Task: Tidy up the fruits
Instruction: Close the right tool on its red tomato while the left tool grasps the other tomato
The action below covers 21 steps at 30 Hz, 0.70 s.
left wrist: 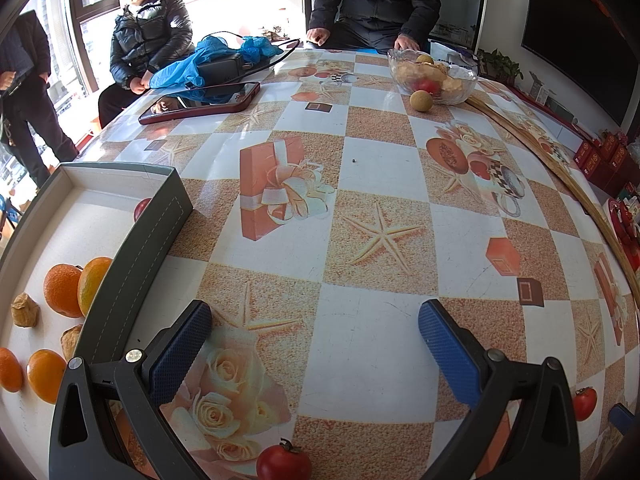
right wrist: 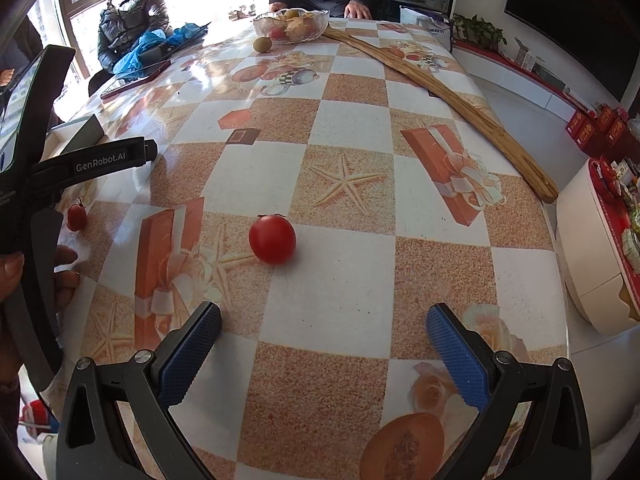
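Note:
My left gripper is open and empty above the patterned table. A red tomato lies just below it, between the jaws' bases. A grey box to its left holds several oranges, walnuts and a tomato. Another tomato lies at the right edge. My right gripper is open and empty, with a red tomato on the table ahead of it, slightly left. A smaller tomato lies at left beside the left gripper's body.
A glass bowl of fruit and nuts stands at the far side, a kiwi in front of it. A long wooden stick lies along the right edge. A phone, blue bag and seated people are at the far left.

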{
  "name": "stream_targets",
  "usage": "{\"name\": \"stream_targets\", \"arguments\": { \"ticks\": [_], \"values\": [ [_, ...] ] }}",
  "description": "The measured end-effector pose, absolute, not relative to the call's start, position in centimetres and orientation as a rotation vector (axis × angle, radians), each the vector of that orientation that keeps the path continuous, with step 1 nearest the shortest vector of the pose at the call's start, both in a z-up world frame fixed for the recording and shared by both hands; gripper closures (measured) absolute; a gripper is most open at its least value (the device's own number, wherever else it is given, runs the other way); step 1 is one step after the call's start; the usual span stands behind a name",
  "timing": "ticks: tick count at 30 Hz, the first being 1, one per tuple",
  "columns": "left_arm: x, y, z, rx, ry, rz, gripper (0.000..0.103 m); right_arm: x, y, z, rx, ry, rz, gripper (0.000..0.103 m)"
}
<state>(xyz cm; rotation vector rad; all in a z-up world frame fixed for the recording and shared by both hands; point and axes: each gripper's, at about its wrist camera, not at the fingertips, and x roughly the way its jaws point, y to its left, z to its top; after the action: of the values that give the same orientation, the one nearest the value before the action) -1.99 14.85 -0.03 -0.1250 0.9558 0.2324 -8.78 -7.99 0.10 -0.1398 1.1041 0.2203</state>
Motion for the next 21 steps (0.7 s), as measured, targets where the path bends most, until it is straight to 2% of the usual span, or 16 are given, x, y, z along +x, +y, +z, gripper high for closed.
{"name": "stream_targets", "arguments": {
  "ticks": [7,12,17,21],
  "values": [
    [-2.5,15.7,0.8,-0.146,1.021,0.166,0.001,-7.6,-8.0,0.3,-0.133,1.179,0.2,0.0],
    [-5.7,18.9,3.6,-0.26,0.953,0.129,0.001,-5.8,-5.7,0.5,-0.102,1.151,0.244,0.0],
    [-5.5,19.0,3.2,-0.211,1.051,0.123,0.001,-5.0,-3.5,0.0,-0.161,1.092,0.237,0.001],
    [-6.6,16.4,1.5,-0.07,1.102,0.12,0.001,-5.5,-3.8,0.3,-0.154,1.05,0.237,0.013]
  ]
}}
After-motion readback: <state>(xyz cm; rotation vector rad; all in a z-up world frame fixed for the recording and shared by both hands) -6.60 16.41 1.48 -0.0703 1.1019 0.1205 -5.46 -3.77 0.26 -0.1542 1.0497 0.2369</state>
